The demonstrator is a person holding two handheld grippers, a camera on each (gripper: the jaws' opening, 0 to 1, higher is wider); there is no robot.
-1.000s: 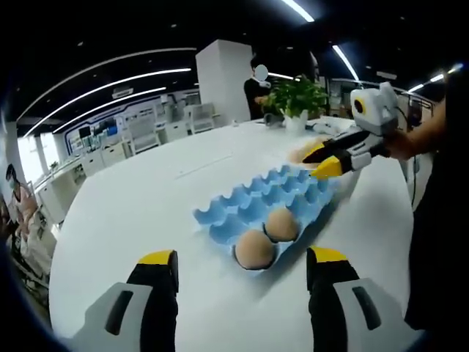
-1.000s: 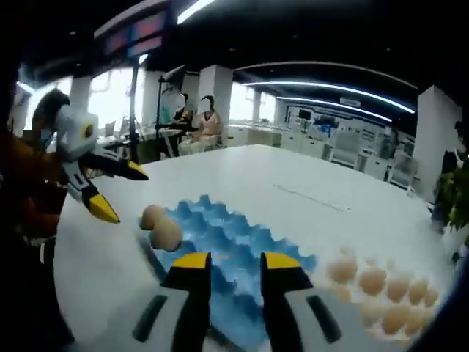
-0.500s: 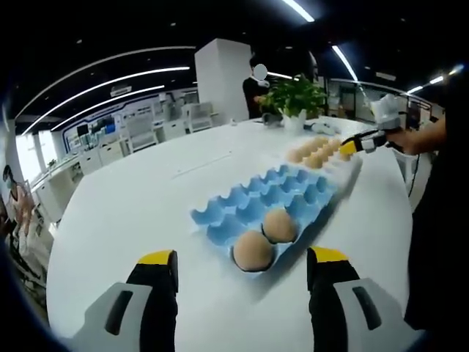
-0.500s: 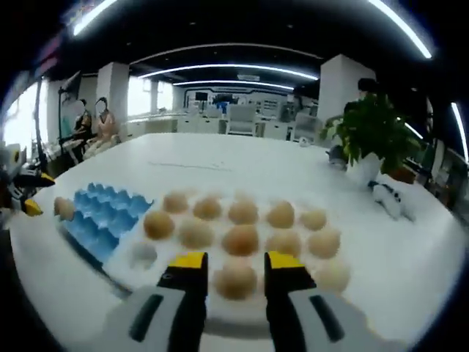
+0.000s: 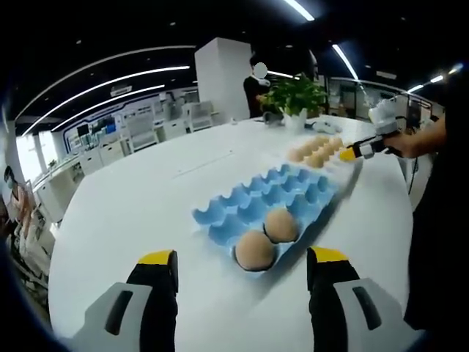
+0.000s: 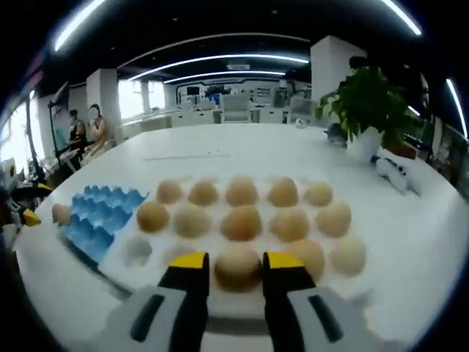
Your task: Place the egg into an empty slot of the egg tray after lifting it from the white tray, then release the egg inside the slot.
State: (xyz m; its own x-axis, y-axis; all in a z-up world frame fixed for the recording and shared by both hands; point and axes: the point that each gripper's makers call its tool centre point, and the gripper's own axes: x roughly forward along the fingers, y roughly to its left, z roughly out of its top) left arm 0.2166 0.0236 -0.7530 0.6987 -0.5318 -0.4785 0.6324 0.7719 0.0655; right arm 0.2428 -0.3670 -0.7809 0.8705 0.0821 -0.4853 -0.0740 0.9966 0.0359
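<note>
Step in hand: pickup of egg from white tray.
Left hand-held gripper (image 5: 238,268): jaws apart, empty, above desk (image 5: 132,205) near blue egg tray (image 5: 260,205); two eggs (image 5: 267,236) in near slots, other slots free.
Right hand-held gripper (image 6: 236,265): jaws apart around front egg (image 6: 237,265) in white tray (image 6: 381,286), not clamped as far as visible.
Next move likely: close gently, lift straight up, carry to free slot.
</note>
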